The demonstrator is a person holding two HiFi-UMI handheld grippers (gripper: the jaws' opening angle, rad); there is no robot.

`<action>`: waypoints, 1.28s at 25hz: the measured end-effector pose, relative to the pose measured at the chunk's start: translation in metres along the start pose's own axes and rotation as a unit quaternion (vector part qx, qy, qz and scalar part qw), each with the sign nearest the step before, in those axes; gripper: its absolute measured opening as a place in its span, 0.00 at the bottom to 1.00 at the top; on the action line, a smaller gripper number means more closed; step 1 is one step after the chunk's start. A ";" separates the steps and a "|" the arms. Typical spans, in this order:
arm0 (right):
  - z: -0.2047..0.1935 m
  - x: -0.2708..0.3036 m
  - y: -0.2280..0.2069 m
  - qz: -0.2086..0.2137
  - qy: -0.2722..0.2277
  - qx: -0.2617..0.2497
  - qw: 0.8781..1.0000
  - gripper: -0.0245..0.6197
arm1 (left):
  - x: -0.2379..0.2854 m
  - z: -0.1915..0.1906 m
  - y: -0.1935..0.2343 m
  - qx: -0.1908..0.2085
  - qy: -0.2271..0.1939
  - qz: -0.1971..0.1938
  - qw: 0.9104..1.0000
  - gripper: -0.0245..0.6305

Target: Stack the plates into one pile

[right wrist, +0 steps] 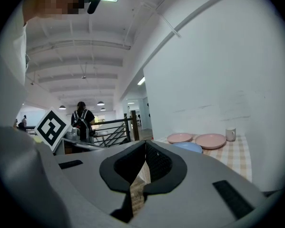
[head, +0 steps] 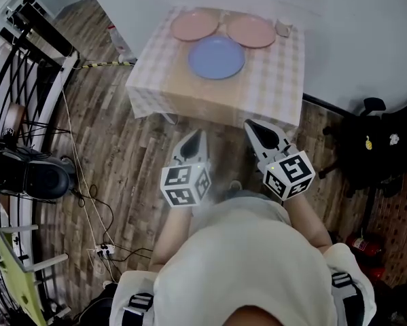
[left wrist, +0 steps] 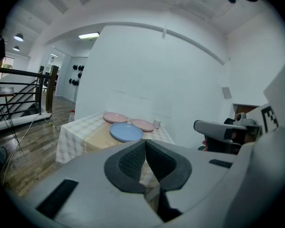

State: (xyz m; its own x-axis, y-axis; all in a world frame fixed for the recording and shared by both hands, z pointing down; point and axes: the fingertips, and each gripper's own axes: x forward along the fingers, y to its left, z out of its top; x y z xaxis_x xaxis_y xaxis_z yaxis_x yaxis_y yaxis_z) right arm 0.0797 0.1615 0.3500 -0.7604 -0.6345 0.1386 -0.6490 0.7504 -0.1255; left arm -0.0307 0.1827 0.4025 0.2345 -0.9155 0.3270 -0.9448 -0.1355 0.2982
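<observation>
A checked-cloth table (head: 285,80) stands by a white wall (head: 352,32) on wood-plank floor (head: 115,161), a black railing (head: 47,32) well apart.

Three plates are counted ahead of the two grippers, two pink and one blue. The first pink plate (head: 195,26) is seen far ahead of the left gripper (head: 198,136), and the second pink plate (head: 251,31) far ahead of the right gripper (head: 252,125). The single blue plate (head: 217,56) is nearer, between the two. One white cup (head: 283,27) is spotted beyond the right gripper, just beside the second pink plate. One table (head: 278,90) is tallied under them all. Two marker cubes are counted: the left cube (head: 185,184) and the right cube (head: 289,174), one behind each gripper's jaws. One background person (right wrist: 81,120) is made out left of the right gripper's jaws.
</observation>
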 end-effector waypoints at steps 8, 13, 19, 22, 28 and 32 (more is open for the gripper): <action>0.006 0.020 -0.047 0.018 0.003 0.000 1.000 0.04 | 0.046 0.013 -0.005 -0.012 -0.004 0.018 1.000 0.04; 0.010 0.022 -0.065 0.020 0.006 -0.003 1.000 0.04 | 0.058 0.016 -0.007 -0.016 -0.002 0.029 0.999 0.04; -0.005 0.026 -0.074 0.026 0.016 0.012 0.999 0.04 | 0.061 0.007 -0.003 -0.013 0.010 0.047 0.999 0.04; -0.011 0.032 -0.072 0.030 0.020 0.016 0.999 0.04 | 0.063 0.004 0.004 -0.014 0.012 0.051 0.999 0.04; -0.011 0.055 -0.075 0.033 0.026 0.014 0.999 0.04 | 0.085 0.011 0.018 -0.021 0.017 0.042 0.999 0.04; -0.007 0.078 -0.087 0.028 0.026 0.010 0.999 0.04 | 0.108 0.023 0.028 -0.015 0.015 0.035 0.999 0.04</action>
State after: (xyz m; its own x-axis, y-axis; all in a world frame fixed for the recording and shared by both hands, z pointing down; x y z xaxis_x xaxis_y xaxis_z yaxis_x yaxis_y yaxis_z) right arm 0.0773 0.0482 0.3788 -0.7943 -0.5802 0.1805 -0.6054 0.7807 -0.1550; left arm -0.0374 0.0712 0.4253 0.1751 -0.9107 0.3741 -0.9520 -0.0596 0.3003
